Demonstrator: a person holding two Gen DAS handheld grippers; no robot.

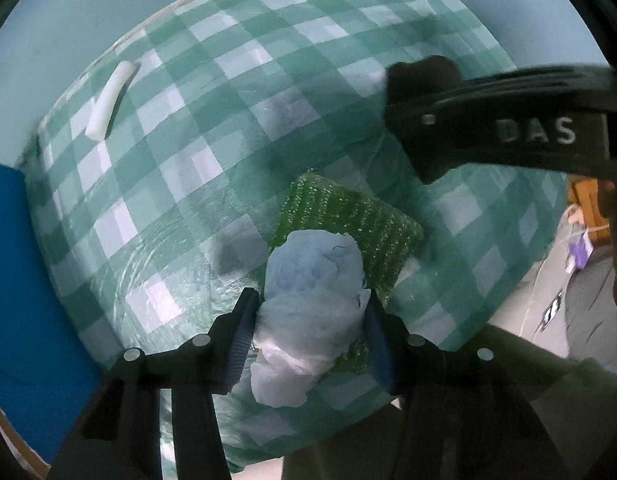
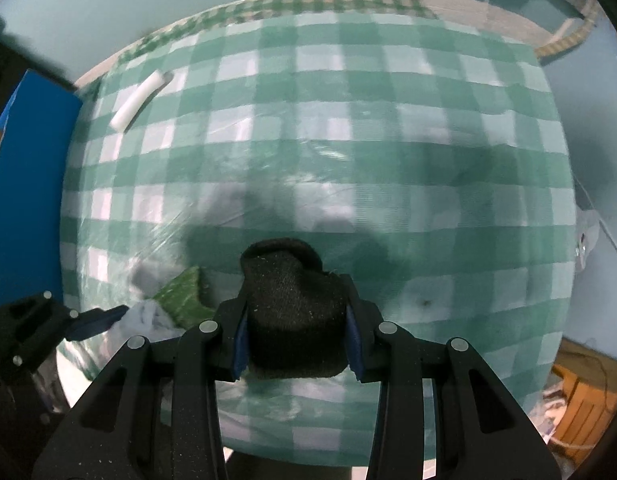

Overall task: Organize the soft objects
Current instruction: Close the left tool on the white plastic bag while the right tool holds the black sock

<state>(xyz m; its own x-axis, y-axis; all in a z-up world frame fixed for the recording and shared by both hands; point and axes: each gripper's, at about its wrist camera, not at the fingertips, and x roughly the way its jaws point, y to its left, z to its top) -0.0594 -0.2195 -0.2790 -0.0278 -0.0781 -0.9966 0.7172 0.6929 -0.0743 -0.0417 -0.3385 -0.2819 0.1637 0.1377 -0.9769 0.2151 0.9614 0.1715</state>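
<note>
Your left gripper (image 1: 310, 336) pinches the crumpled pale-blue bag (image 1: 308, 312) lying on the green scouring pad (image 1: 348, 216); lift straight up so the pad stays. Your right gripper (image 2: 296, 340) clamps the black sponge (image 2: 294, 308).

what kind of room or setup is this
Probably a home or workshop table set up for sorting: a green-checked tablecloth covers it, with a white foam stick, a green scrub pad and a crumpled pale plastic bag on it. Wooden furniture stands beside it.
</note>
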